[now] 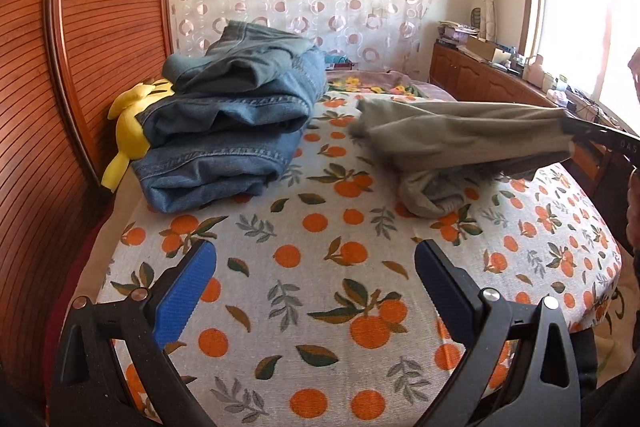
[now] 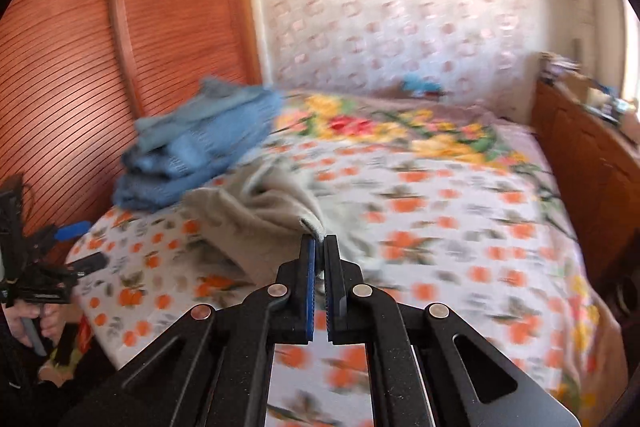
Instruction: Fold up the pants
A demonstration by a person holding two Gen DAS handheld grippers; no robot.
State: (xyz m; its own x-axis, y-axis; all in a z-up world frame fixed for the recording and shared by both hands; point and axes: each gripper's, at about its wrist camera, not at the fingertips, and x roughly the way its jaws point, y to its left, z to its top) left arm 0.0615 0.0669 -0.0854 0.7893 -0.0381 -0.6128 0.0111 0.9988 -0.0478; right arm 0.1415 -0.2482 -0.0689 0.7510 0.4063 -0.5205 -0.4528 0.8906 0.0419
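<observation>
2 claws: your left claw (image 1: 316, 291) gapes empty over the bed (image 1: 320, 307), nearer the denim stack (image 1: 236, 131); right of that stack, your right claw (image 2: 319, 241) pinches the grey pants (image 1: 460, 135), stretched toward it.

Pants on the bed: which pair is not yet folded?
The grey pants, pinched by the right gripper and trailing loosely; the blue jeans are stacked, folded.
</observation>
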